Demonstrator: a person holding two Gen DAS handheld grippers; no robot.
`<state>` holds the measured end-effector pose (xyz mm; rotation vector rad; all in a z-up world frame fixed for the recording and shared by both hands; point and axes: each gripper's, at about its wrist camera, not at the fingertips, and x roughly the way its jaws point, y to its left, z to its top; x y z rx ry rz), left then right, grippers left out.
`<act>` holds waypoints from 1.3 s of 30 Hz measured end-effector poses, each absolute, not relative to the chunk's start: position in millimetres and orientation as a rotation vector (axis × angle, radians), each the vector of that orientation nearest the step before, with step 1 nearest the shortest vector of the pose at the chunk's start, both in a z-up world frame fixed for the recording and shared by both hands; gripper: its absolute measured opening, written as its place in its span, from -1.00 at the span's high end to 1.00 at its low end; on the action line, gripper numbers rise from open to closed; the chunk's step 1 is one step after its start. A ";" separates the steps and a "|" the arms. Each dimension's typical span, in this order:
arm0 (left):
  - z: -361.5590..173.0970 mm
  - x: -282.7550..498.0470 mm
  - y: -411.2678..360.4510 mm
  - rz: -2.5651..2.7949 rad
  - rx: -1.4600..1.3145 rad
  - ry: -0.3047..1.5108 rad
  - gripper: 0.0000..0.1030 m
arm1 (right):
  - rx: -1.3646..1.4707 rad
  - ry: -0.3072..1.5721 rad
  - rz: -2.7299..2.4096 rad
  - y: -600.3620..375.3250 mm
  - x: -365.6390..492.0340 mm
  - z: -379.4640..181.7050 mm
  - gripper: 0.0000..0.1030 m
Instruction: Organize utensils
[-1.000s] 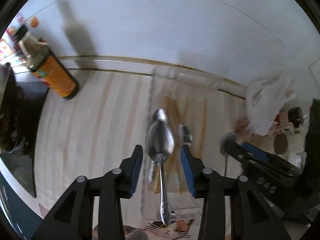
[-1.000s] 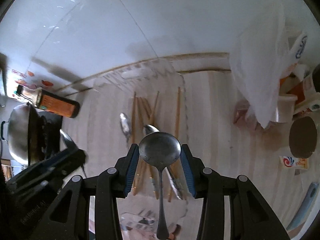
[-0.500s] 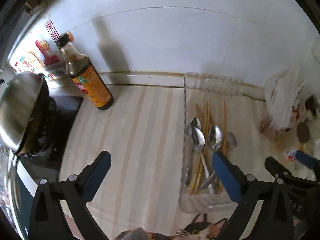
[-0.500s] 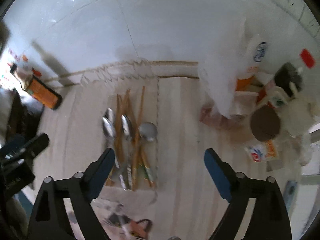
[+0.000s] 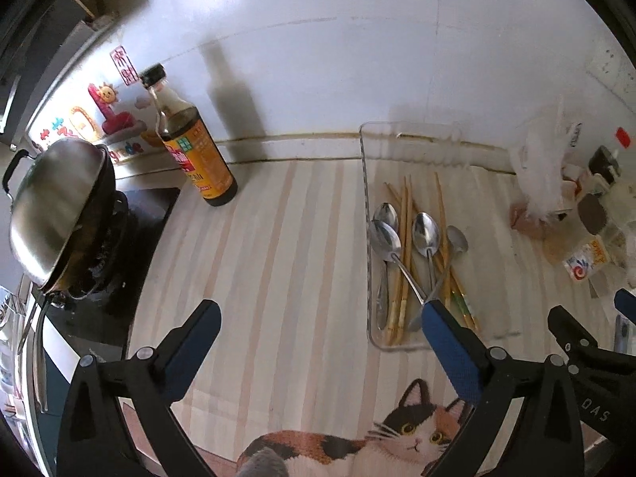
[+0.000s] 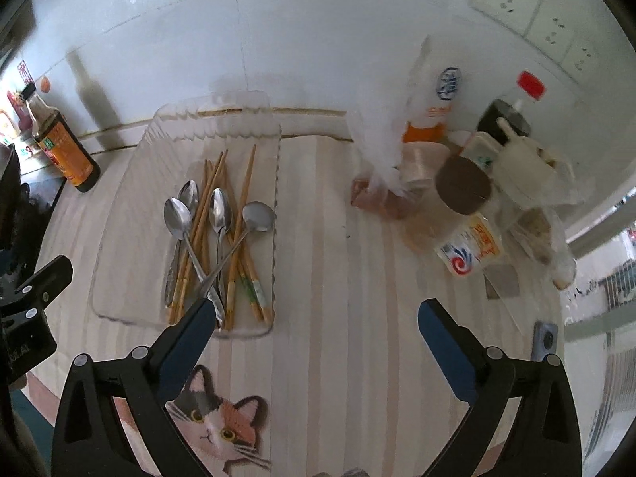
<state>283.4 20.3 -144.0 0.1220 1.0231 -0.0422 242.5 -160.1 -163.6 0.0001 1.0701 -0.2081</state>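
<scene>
A clear plastic tray (image 5: 363, 183) (image 6: 119, 214) lies on the striped counter. In it are several metal spoons (image 5: 425, 230) (image 6: 177, 214) and several wooden chopsticks (image 5: 405, 246) (image 6: 244, 194), crossed over each other. My left gripper (image 5: 318, 318) is open and empty, raised above the counter to the left of the tray's near end. My right gripper (image 6: 314, 318) is open and empty, raised above the counter to the right of the tray's near end.
A soy sauce bottle (image 5: 194, 151) (image 6: 59, 147) stands by the wall at left. A steel wok (image 5: 55, 206) sits on the stove at far left. Bags, jars and bottles (image 6: 477, 167) crowd the right. A cat picture (image 5: 413, 425) marks the counter's near edge.
Both grippers held a spoon over the tray a second ago. Both have opened, the spoons now lie in the tray, and both grippers have drawn back and up.
</scene>
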 end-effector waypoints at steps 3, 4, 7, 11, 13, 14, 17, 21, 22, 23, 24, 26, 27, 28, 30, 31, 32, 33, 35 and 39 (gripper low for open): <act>-128.1 265.7 25.1 -0.065 0.111 0.990 -1.00 | 0.006 1.030 -0.221 -157.4 223.4 -146.2 -1.00; -119.9 257.0 27.0 -0.072 0.109 0.974 -1.00 | 0.010 1.008 -0.228 -156.0 213.9 -137.6 -1.00; -99.5 234.4 32.9 -0.087 0.093 0.929 -1.00 | 0.017 0.949 -0.243 -150.9 187.1 -113.0 -1.00; -65.4 198.9 44.2 -0.116 0.065 0.861 -1.00 | 0.014 0.869 -0.256 -138.7 148.4 -78.8 -1.00; -50.5 182.2 49.1 -0.127 0.060 0.830 -1.00 | 0.013 0.826 -0.260 -131.2 127.4 -60.9 -1.00; -42.9 174.1 51.8 -0.132 0.057 0.814 -1.00 | 0.014 0.810 -0.263 -128.2 118.4 -53.7 -1.00; -22.2 151.8 59.0 -0.139 0.060 0.770 -1.00 | 0.025 0.757 -0.271 -119.2 90.4 -30.8 -1.00; 2.1 125.1 64.2 -0.141 0.079 0.712 -1.00 | 0.033 0.701 -0.281 -110.3 56.3 -5.3 -1.00; 7.7 118.1 65.5 -0.145 0.076 0.702 -1.00 | 0.029 0.691 -0.285 -108.6 49.3 -0.3 -1.00; 11.0 112.8 66.6 -0.146 0.072 0.699 -1.00 | 0.029 0.683 -0.286 -107.7 43.6 3.9 -1.00; 13.6 108.1 67.6 -0.146 0.069 0.696 -1.00 | 0.027 0.674 -0.289 -106.6 37.6 8.0 -1.00; 16.1 100.3 67.8 -0.148 0.064 0.699 -1.00 | 0.029 0.665 -0.290 -105.8 27.2 14.1 -1.00; 16.9 96.4 67.5 -0.149 0.060 0.705 -1.00 | 0.031 0.661 -0.286 -105.7 21.1 16.9 -1.00; 17.3 94.0 67.4 -0.150 0.057 0.709 -1.00 | 0.032 0.659 -0.284 -105.4 17.0 18.7 -1.00; 17.6 87.9 67.3 -0.148 0.047 0.720 -1.00 | 0.029 0.659 -0.279 -104.5 7.7 22.3 -1.00; 17.5 86.2 67.0 -0.145 0.043 0.726 -1.00 | 0.031 0.660 -0.273 -105.0 4.8 23.4 -1.00; 17.2 83.3 66.7 -0.142 0.037 0.737 -1.00 | 0.025 0.660 -0.273 -105.0 1.7 25.0 -1.00; 16.7 81.8 66.2 -0.141 0.034 0.747 -1.00 | 0.023 0.660 -0.277 -104.1 -1.4 26.3 -1.00; 15.9 78.4 64.1 -0.141 0.036 0.759 -1.00 | 0.022 0.659 -0.273 -104.9 -4.4 29.4 -1.00; 14.3 73.2 59.7 -0.120 0.043 0.766 -1.00 | 0.018 0.656 -0.278 -107.6 -8.7 35.3 -1.00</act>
